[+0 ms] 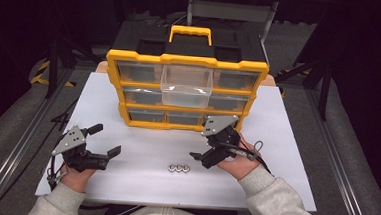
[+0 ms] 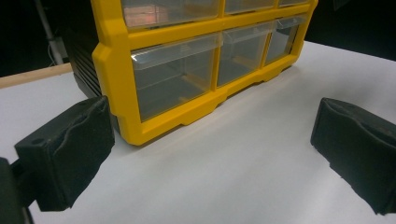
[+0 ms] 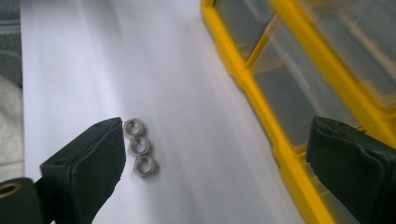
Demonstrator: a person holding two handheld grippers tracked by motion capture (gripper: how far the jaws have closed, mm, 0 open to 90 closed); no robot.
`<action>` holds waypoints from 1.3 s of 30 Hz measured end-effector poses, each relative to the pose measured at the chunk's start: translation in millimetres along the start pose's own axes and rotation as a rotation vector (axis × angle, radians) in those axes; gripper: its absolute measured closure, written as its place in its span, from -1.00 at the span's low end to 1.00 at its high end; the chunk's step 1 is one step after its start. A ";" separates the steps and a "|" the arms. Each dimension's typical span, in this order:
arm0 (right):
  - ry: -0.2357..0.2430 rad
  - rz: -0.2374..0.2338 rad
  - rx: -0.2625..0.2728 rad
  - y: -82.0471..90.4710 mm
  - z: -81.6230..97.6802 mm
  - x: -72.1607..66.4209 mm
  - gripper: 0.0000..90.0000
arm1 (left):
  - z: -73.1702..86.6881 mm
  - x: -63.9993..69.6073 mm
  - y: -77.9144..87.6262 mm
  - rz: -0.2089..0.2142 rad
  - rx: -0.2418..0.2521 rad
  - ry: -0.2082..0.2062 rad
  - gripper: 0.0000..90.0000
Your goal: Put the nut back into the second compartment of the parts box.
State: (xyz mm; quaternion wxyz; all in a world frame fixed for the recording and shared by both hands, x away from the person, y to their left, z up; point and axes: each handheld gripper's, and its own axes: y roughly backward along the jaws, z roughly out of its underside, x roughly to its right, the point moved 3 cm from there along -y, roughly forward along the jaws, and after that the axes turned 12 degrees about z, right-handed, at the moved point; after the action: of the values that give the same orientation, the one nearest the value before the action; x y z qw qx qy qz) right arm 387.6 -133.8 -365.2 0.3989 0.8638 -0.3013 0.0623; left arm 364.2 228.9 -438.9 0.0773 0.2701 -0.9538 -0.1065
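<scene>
Three small metal nuts point(image 1: 178, 168) lie in a touching row on the white table top point(image 1: 138, 184), near its front edge. In the right gripper view the nuts point(image 3: 139, 147) sit just beside my left-hand jaw. My right gripper point(image 1: 202, 144) stands open a little right of and behind them, holding nothing. A yellow and black drawer organizer point(image 1: 185, 82) stands at the back, its middle top clear drawer point(image 1: 186, 86) pulled out. My left gripper point(image 1: 105, 140) is open at the front left, empty. Its own view faces the organizer's lower corner point(image 2: 135, 126).
The organizer has clear drawers in three rows and a yellow carry handle point(image 1: 191, 33) on top. Metal rails point(image 1: 21, 142) run along both sides of the table, with dark floor beyond. White surface lies between the grippers and the organizer's front point(image 3: 261, 93).
</scene>
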 end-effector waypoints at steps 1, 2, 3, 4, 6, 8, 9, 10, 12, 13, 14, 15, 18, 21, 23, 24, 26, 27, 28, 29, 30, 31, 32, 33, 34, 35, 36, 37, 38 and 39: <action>0.017 -0.025 -0.036 -1.8 -2.8 -2.9 -0.88 | 0.0 0.1 -0.1 0.001 0.000 -0.001 -0.99; 0.023 -0.031 -0.049 -2.6 -3.6 -3.9 -0.88 | 0.1 0.2 -0.3 0.001 0.000 -0.002 -0.99; 0.034 -0.037 -0.064 -3.7 -4.6 -4.8 -0.88 | 0.1 0.3 -0.4 0.002 0.000 -0.003 -0.99; 0.042 -0.045 -0.074 -4.6 -5.3 -5.6 -0.87 | 0.1 0.4 -0.6 0.003 0.000 -0.003 -0.99; 0.051 -0.057 -0.090 -6.0 -6.2 -6.8 -0.86 | 0.1 0.5 -0.6 0.003 0.000 -0.003 -0.98; 0.068 -0.073 -0.119 -9.7 -7.7 -8.9 -0.86 | 0.1 0.4 -0.4 0.003 0.001 -0.001 -0.98; 0.073 -0.081 -0.137 -11.7 -8.0 -9.7 -0.85 | 0.1 0.4 -0.3 0.003 0.000 -0.001 -0.98; 0.082 -0.089 -0.155 -13.5 -8.4 -10.5 -0.85 | 0.2 0.6 -0.4 0.004 0.000 0.002 -0.98; 0.091 -0.103 -0.171 -17.9 -8.9 -12.9 -0.85 | 0.3 0.5 -0.5 0.003 0.000 0.002 -0.98; 0.092 -0.106 -0.187 -19.9 -8.8 -14.6 -0.85 | 0.3 0.5 -0.6 0.003 -0.001 0.002 -0.98; 0.098 -0.117 -0.200 -22.3 -8.4 -16.6 -0.85 | 0.3 0.2 -0.6 0.002 -0.002 -0.001 -0.98; 0.105 -0.129 -0.215 -24.9 -7.7 -18.9 -0.85 | 0.4 0.3 -0.7 0.003 -0.002 0.000 -0.98; 0.126 -0.168 -0.255 -34.6 -3.6 -27.5 -0.81 | 0.8 0.7 -0.5 0.003 -0.006 -0.002 -0.98; 0.137 -0.206 -0.290 -42.1 0.6 -35.8 -0.73 | 1.1 1.6 0.8 0.005 -0.013 -0.003 -0.97; 0.142 -0.212 -0.299 -44.7 2.1 -37.7 -0.71 | 1.1 1.5 1.1 0.001 -0.008 -0.006 -0.97; 0.157 -0.215 -0.315 -50.1 5.1 -41.2 -0.64 | 1.3 1.6 1.7 0.002 -0.008 -0.005 -0.97; 0.167 -0.225 -0.332 -54.7 7.9 -44.1 -0.56 | 1.3 1.6 2.4 0.000 -0.006 -0.005 -0.97; 0.172 -0.232 -0.341 -57.2 9.4 -46.1 -0.53 | 1.3 1.7 2.7 -0.001 -0.006 -0.004 -0.97; 0.180 -0.231 -0.354 -59.6 10.9 -48.1 -0.49 | 1.2 1.7 2.8 0.001 -0.005 -0.004 -0.97; 0.189 -0.240 -0.366 -61.9 12.5 -51.0 -0.44 | 1.2 1.8 3.0 0.003 -0.007 -0.005 -0.97; 0.188 -0.244 -0.373 -63.1 13.6 -53.5 -0.40 | 1.3 2.2 2.8 0.003 -0.007 -0.004 -0.97; 0.188 -0.251 -0.375 -64.4 14.8 -55.7 -0.34 | 1.3 2.2 2.8 0.003 -0.007 -0.004 -0.97; 0.185 -0.256 -0.383 -66.0 16.5 -57.6 -0.27 | 1.2 2.1 2.4 0.004 -0.007 -0.009 -0.97; 0.187 -0.257 -0.386 -67.2 17.4 -58.1 -0.23 | 1.3 2.2 2.3 0.005 -0.007 -0.009 -0.97; 0.187 -0.258 -0.393 -68.2 18.3 -58.5 -0.18 | 1.3 2.2 2.1 0.005 -0.006 -0.009 -0.97; 0.186 -0.258 -0.404 -69.7 19.3 -58.7 -0.12 | 1.3 2.2 2.0 0.005 -0.007 -0.009 -0.97; 0.185 -0.253 -0.416 -71.5 20.3 -58.7 -0.08 | 1.3 2.2 2.0 0.005 -0.007 -0.009 -0.97; 0.182 -0.252 -0.425 -73.5 21.1 -58.5 -0.03 | 1.3 2.2 1.8 0.006 -0.007 -0.009 -0.97; 0.185 -0.252 -0.427 -74.2 21.2 -58.2 0.01 | 1.4 2.1 1.8 0.006 -0.010 -0.010 -0.97; 0.185 -0.252 -0.427 -74.2 21.2 -58.2 0.01 | 1.4 2.1 1.8 0.006 -0.010 -0.010 -0.97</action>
State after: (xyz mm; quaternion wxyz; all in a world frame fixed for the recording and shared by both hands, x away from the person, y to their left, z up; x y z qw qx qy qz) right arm 379.9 -84.7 -448.1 0.6025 0.7815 -0.1599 0.0261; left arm 361.2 229.5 -439.6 0.0744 0.2665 -0.9544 -0.1124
